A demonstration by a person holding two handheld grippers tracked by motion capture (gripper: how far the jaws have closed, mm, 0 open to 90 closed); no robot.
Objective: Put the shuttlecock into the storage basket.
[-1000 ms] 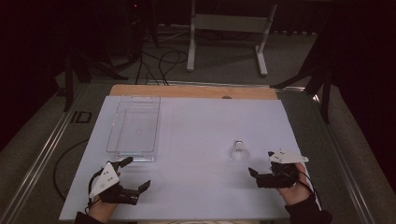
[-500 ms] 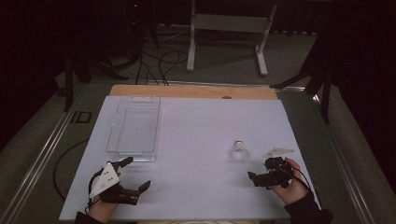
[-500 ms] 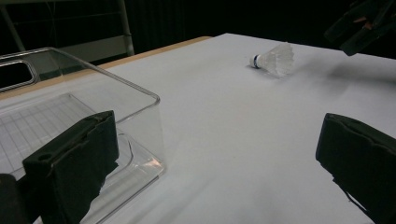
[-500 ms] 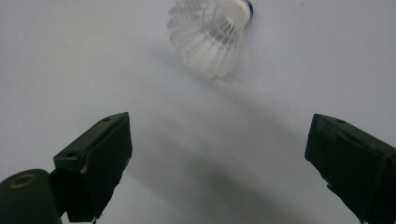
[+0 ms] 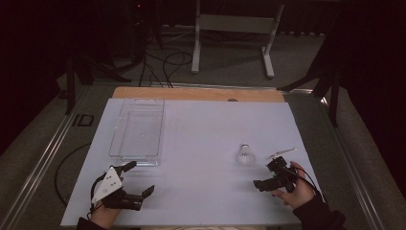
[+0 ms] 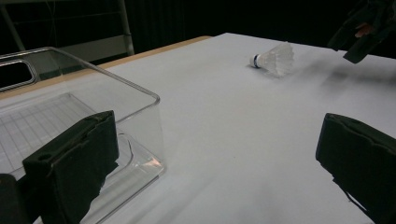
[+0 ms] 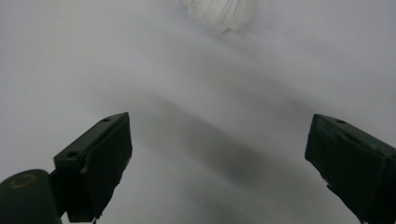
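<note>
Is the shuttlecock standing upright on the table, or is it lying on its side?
Lying on its side. In the left gripper view the shuttlecock rests on the white table, cork tip pointing sideways, feather skirt touching the surface.

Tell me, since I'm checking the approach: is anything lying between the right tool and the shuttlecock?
Nothing visible. The right tool is open with only bare white tabletop between it and the shuttlecock, which lies on its side just ahead.
</note>
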